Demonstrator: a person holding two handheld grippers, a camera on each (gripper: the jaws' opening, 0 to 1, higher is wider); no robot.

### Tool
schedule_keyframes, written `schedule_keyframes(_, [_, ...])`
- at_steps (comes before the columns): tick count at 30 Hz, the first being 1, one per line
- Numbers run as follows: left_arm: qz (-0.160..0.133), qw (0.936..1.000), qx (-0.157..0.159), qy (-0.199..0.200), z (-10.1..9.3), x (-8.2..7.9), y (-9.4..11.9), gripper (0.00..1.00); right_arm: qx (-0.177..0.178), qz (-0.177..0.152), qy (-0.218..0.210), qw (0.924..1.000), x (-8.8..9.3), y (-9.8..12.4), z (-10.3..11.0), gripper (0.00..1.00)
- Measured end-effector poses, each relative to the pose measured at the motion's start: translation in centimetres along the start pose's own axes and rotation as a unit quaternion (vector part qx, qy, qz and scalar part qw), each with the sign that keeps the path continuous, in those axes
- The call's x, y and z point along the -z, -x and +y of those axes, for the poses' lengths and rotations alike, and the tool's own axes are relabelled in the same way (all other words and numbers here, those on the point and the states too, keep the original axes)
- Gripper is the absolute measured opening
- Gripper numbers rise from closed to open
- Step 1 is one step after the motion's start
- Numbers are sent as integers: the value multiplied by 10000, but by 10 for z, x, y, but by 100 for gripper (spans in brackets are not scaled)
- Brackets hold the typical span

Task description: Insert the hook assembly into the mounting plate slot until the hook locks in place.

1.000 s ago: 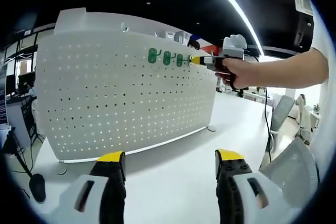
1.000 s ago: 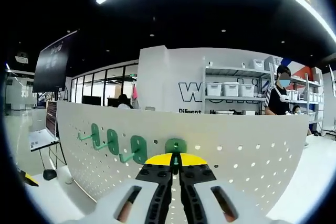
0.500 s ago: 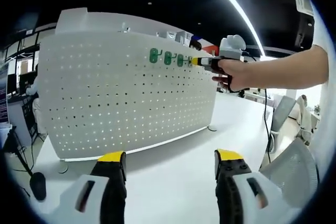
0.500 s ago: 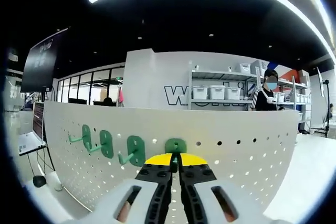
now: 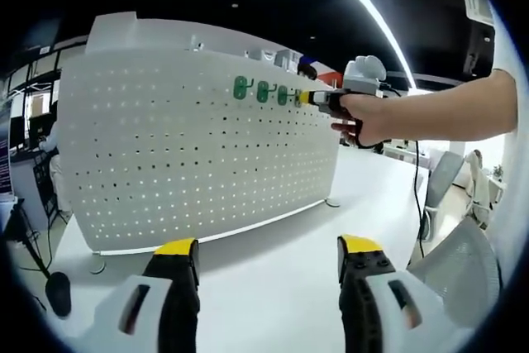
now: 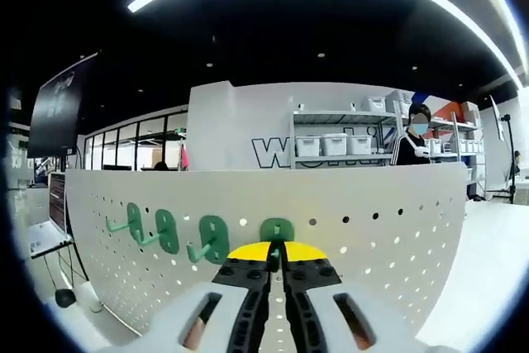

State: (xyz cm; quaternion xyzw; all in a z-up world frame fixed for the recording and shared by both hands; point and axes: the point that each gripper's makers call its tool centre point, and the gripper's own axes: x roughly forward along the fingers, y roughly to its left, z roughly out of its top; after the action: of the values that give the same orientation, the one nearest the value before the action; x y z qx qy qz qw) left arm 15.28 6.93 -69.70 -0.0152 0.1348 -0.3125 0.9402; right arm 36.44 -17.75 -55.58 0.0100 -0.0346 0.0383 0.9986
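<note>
**Four green hooks on the board, the last one pinched at the slot**

Two yellow-tipped fingers of the left gripper [image 5: 269, 258] stand wide apart with nothing between them, low over the white table [image 5: 273, 279]. Held back like this, the gripper seems to serve as an onlooker, keeping the whole board and the working hand in its view.

Past the bare tabletop stands the white perforated mounting plate [image 5: 190, 146], upright on the table and curving in the fisheye. Near its top edge sits a short row of green hooks [image 5: 261, 91], and at the end of that row the right gripper [image 5: 318, 97] reaches in from the right, carried by a person's hand [image 5: 364, 117] and bare forearm.

In the right gripper view the fingers [image 6: 248, 274] are shut together, clamped on the stem of the fourth green hook assembly [image 6: 277, 229], whose backplate lies flat against the plate [image 6: 397, 229] just above the yellow tips. Three seated hooks [image 6: 169, 231] run off to the left, their arms jutting out from the board. The grip from straight on suits pushing the piece squarely into its slot; whether it has locked cannot be told, so the judgement is that the insertion is at or near its end.

Beyond the board are shelves with white bins [image 6: 335, 145] and a standing person [image 6: 411, 142].
</note>
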Motion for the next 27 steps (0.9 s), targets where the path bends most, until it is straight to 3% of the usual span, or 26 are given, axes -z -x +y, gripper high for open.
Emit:
schedule_keyframes(6, [0,10000,-22,14,2,0,1,70,-304,44,111,9995,1,2,1,4])
schedule_keyframes(9, [2,10000,-13,8,2,0,-1,70,-609,63,-49,9981,2,3,3,6])
schedule_keyframes(12, [-6,10000,2,15,1,0,-2,70,-953,182,212,9951,6,5,8,10])
schedule_keyframes(27, [1,10000,11,3,2,-2,-3,70,-1643,203,301,9857,17,16,25,50])
